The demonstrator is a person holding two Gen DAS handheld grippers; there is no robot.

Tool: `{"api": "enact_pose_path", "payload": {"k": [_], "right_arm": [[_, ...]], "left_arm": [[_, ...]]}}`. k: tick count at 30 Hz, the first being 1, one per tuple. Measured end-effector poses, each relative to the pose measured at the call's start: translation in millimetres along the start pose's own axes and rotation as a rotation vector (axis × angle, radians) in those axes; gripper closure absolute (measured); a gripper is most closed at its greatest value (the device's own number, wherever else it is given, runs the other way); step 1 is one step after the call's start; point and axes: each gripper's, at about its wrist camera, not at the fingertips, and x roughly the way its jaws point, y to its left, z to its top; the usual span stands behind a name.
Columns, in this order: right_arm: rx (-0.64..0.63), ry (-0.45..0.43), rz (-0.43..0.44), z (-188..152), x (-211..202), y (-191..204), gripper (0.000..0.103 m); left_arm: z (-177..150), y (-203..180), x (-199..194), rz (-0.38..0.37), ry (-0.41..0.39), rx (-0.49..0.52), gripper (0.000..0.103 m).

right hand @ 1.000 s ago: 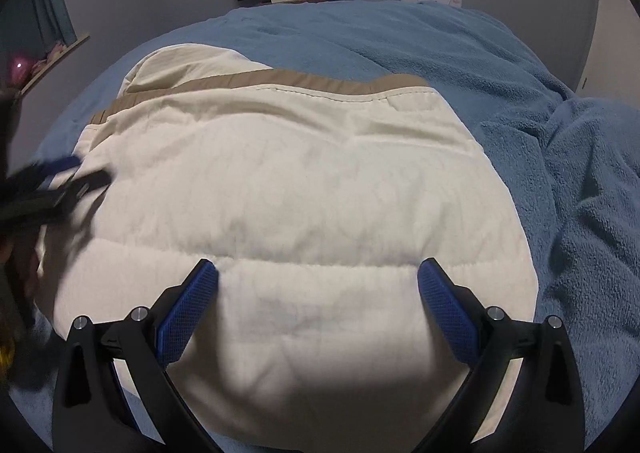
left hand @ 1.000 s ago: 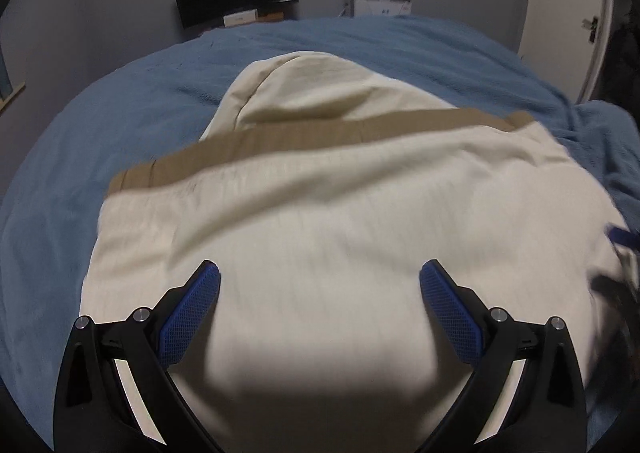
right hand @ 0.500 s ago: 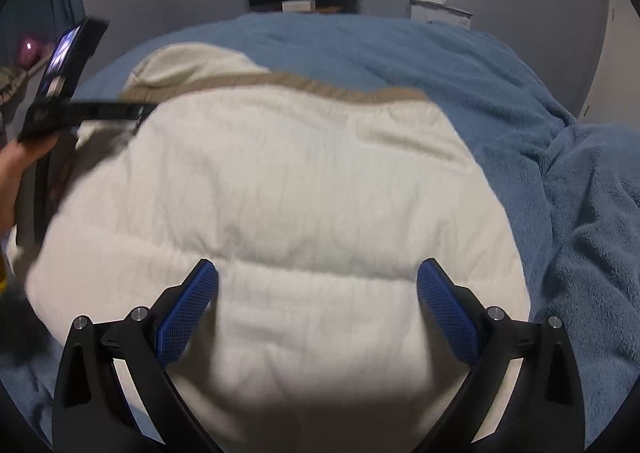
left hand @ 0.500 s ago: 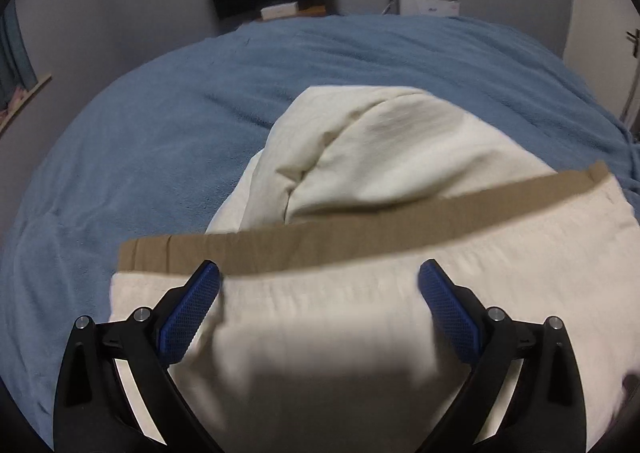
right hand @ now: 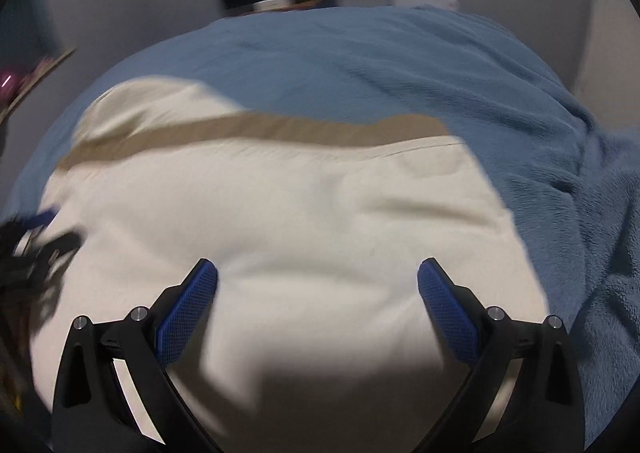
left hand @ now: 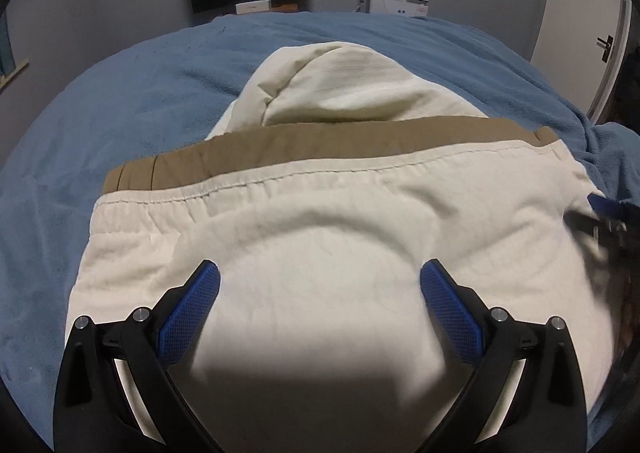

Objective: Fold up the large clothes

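Left tool (left hand: 320, 285): spread wide, holding nothing, low centre of frame over cream cloth.
Right tool (right hand: 318, 285): likewise apart and empty; view blurred.
Cream garment (left hand: 340, 237): folded on the blue bed (left hand: 132, 101), mid-frame, tan band (left hand: 304, 141) along far edge.
Risk: careless grab likely to catch only the top layer, pulling the fold apart.
Cause: stacked loose layers, soft bedding beneath.

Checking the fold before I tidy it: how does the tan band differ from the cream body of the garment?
The tan band is a narrow strip running across the far edge; the cream body is a broad panel filling the near side. The band is darker brown and lies fairly flat, while the cream body is pale and shows soft wrinkles. Both belong to one garment lying on the blue blanket.
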Motion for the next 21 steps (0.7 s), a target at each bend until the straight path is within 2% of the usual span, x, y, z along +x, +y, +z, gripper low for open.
{"api": "enact_pose_path", "payload": {"k": [2, 4, 7, 9, 12, 15, 17, 19, 21], "right_arm": [[0.129, -0.02, 0.0, -0.2, 5.9, -23.7, 0.006], [0.193, -0.032, 0.01, -3.5, 0.4, -30.4, 0.006], [0.149, -0.088, 0.054, -3.7, -19.9, -15.1, 0.006], [0.074, -0.116, 0.076, 0.6, -28.4, 3.9, 0.006], [-0.008, -0.095, 0.107, 4.0, -23.7, 26.2, 0.007], [-0.054, -0.038, 0.053, -1.5, -1.9, 31.2, 0.007], [-0.006, -0.035, 0.03, -1.6, 4.3, 16.6, 0.007], [0.054, -0.043, -0.037, 1.0, 1.5, -4.2, 0.006], [0.112, -0.039, -0.064, 1.4, -5.2, -21.1, 0.006]], "left_arm": [[-0.9, 4.1, 2.1, -0.01, 0.001, -0.017, 0.005], [-2.9, 6.1, -0.5, -0.009, -0.002, -0.028, 0.005], [-5.8, 5.0, -4.6, -0.001, -0.018, -0.017, 0.005], [-8.1, 6.0, -4.0, -0.003, -0.018, -0.019, 0.005], [-7.0, 5.5, -2.6, 0.004, -0.016, -0.015, 0.005], [-9.0, 5.8, -0.5, 0.006, -0.015, -0.014, 0.005], [-5.8, 7.2, 3.0, 0.007, -0.016, -0.019, 0.005], [-5.7, 16.3, 2.8, 0.013, -0.018, -0.045, 0.005], [-6.8, 26.4, -3.8, 0.061, -0.036, -0.077, 0.005]]}}
